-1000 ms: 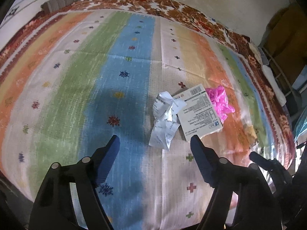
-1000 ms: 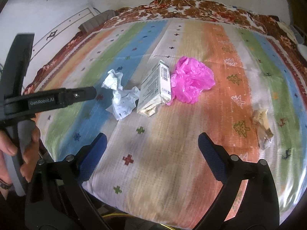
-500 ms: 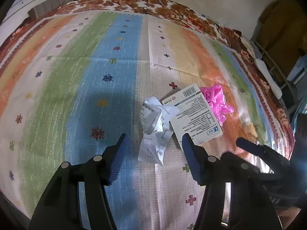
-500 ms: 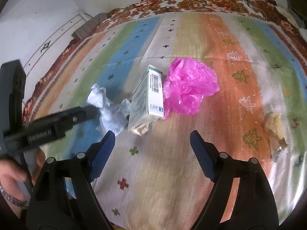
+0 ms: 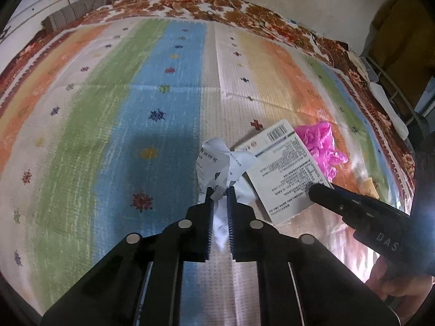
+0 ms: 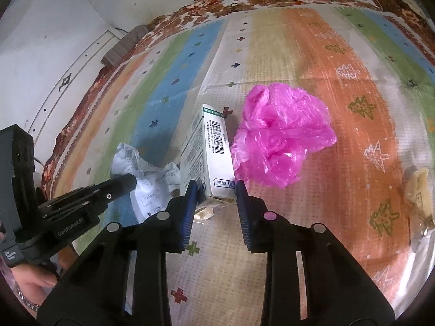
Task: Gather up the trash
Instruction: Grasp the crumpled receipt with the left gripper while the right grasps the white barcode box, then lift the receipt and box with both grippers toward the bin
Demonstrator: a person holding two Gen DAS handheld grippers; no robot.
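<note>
Crumpled paper leaflet (image 5: 217,163) lying near the front edge of the striped bedspread (image 5: 108,114), being pinched at its near end by the left gripper (image 5: 218,194), jaws nearly together on it. Touching its right side, white medicine box (image 6: 214,157), being bracketed at its near end by the right gripper (image 6: 216,190), fingers flanking both faces, contact looking likely though not certain. Just beyond, pink plastic bag (image 6: 280,138) touching the box; yellowish wrapper scrap (image 6: 418,193) sitting well apart toward the right edge. Judging progress: just beginning, nothing visibly collected, four pieces remaining, no bin showing.
</note>
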